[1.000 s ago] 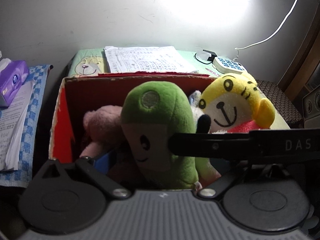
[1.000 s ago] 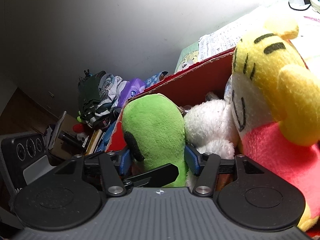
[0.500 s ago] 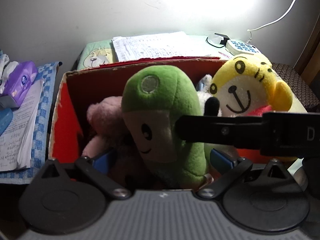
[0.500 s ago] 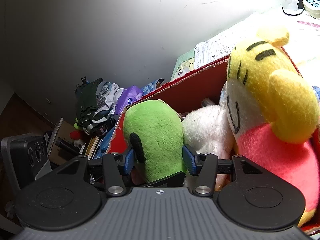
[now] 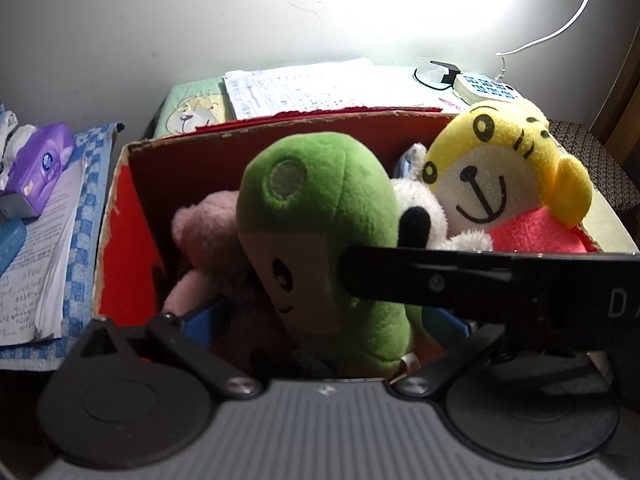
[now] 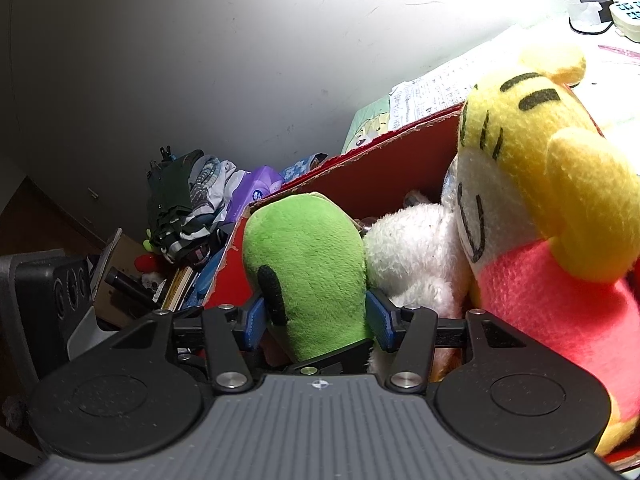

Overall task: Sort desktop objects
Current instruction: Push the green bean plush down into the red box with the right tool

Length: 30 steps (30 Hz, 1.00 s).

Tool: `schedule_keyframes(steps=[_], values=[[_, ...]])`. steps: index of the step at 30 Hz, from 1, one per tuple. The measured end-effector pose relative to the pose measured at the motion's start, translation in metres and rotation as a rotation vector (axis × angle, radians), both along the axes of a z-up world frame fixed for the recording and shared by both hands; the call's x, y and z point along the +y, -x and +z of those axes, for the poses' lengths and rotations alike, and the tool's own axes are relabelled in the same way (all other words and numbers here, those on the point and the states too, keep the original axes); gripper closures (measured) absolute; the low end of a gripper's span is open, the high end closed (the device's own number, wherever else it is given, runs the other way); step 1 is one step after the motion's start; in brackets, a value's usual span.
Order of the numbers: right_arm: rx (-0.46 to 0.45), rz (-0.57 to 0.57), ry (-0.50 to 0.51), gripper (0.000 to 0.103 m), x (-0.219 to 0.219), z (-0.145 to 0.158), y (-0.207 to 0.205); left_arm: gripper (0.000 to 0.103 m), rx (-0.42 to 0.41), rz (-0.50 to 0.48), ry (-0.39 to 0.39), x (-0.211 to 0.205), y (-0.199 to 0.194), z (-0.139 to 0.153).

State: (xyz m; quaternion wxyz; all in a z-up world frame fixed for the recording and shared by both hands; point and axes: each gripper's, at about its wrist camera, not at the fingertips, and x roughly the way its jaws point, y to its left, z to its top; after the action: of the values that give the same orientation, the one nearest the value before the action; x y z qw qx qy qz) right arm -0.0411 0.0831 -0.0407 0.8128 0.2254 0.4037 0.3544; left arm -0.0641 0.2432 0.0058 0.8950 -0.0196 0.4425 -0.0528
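A red cardboard box (image 5: 132, 216) holds several plush toys. A green plush (image 5: 320, 216) stands upright in the middle. Beside it are a pink plush (image 5: 204, 232), a white plush (image 5: 420, 208) and a yellow tiger plush (image 5: 500, 176). My right gripper (image 6: 316, 316) is shut on the green plush (image 6: 308, 256), with its blue pads (image 6: 254, 320) pressed on both sides. One of its black fingers (image 5: 420, 276) crosses the left wrist view from the right. My left gripper (image 5: 320, 320) is open, and its pads (image 5: 200, 320) stand wide apart around the green plush's base.
Printed papers (image 5: 320, 84) and a white keypad device (image 5: 486, 89) lie behind the box. A purple tissue pack (image 5: 40, 160) and papers on a blue checked cloth (image 5: 84, 184) sit to the left. Piled clothes (image 6: 184, 200) and a black speaker (image 6: 52, 292) stand further left.
The green plush sits higher against the box rim than before. The right gripper's pads have drawn slightly closer on it. The left camera has shifted a little.
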Motion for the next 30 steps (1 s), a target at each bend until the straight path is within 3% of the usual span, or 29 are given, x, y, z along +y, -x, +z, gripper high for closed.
schedule_keyframes(steps=[30], values=[[-0.031, -0.049, 0.042, 0.049, 0.003, 0.0066, 0.0087, 0.001, -0.012, 0.002, -0.07, -0.0064, 0.0017, -0.0053]])
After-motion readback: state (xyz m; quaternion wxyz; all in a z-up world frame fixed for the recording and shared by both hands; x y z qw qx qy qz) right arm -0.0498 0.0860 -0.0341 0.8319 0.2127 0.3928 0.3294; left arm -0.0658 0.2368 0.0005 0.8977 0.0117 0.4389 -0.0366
